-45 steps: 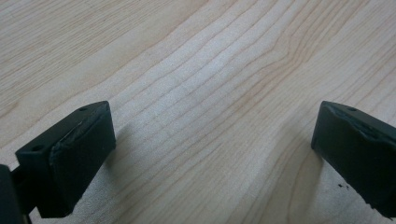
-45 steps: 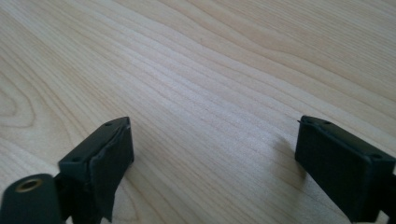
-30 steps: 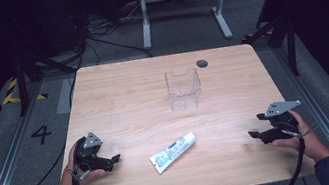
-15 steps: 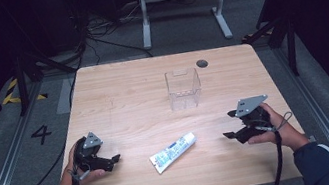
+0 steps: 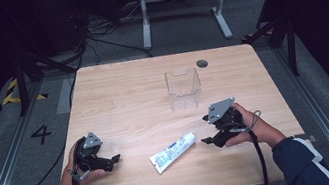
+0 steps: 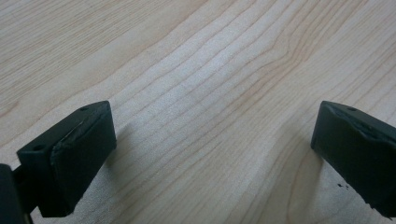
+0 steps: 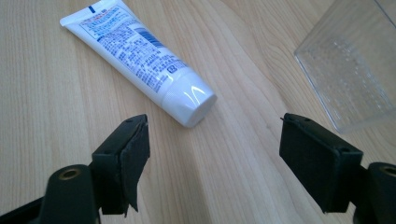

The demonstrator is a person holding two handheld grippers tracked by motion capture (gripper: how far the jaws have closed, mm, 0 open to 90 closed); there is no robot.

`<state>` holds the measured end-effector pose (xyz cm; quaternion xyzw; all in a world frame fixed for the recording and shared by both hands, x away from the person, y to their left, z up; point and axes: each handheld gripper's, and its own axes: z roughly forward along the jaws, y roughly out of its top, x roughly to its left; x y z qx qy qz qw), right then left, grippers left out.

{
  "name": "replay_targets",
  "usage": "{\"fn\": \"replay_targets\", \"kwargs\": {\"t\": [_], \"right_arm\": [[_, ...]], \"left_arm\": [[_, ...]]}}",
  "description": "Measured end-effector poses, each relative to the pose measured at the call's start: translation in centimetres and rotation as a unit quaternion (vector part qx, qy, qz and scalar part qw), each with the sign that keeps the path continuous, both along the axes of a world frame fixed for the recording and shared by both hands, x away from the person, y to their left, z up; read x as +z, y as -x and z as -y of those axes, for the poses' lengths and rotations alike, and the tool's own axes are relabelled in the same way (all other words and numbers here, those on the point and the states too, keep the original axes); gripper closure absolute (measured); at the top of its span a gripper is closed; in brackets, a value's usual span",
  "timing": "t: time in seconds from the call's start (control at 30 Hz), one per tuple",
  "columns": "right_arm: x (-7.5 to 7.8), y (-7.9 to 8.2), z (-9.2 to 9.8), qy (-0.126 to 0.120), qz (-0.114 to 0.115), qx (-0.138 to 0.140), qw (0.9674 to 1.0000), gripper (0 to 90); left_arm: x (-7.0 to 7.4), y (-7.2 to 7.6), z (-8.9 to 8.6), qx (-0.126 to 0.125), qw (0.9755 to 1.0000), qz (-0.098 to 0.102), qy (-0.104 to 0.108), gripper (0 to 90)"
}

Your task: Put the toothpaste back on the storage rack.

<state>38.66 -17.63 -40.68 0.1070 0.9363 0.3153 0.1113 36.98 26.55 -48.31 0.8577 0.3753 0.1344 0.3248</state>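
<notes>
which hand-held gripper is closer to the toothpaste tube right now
The right. The right hand-held gripper sits just off the cap end of the toothpaste tube, jaws open toward it. The left hand-held gripper rests farther off, beyond the tube's flat end.

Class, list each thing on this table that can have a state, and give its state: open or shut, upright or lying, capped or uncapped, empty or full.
Tube: lying flat, cap on, free of both grippers.
Clear container: upright, open at the top, empty.
Left gripper: jaws open, holding nothing.
Right gripper: jaws open, holding nothing, facing the tube's cap.
</notes>
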Motion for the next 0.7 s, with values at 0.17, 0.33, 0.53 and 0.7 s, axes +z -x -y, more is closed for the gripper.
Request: {"fn": "replay_targets", "kwargs": {"t": [0.17, 0.33, 0.53, 0.7], "right_arm": [[0.0, -0.1, -1.7, 0.004, -0.001, 0.021, 0.9998, 25.4], [-0.2, -0.4, -4.3, 0.022, -0.002, 0.05, 0.9985, 25.4], [-0.7, -0.3, -6.8, 0.037, -0.006, 0.079, 0.9962, 25.7], [-1.1, -0.2, -8.3, 0.05, -0.01, 0.098, 0.9938, 25.9]], "left_arm": [[0.0, 0.0, 0.0, 0.0, 1.0, 0.0, 0.0, 0.4], [0.0, 0.0, 0.0, -0.002, 1.0, 0.0, -0.001, 0.4], [0.0, 0.0, 0.0, -0.002, 1.0, 0.001, -0.002, 0.5], [0.0, 0.0, -0.1, -0.004, 1.0, 0.003, -0.004, 0.5]]}}
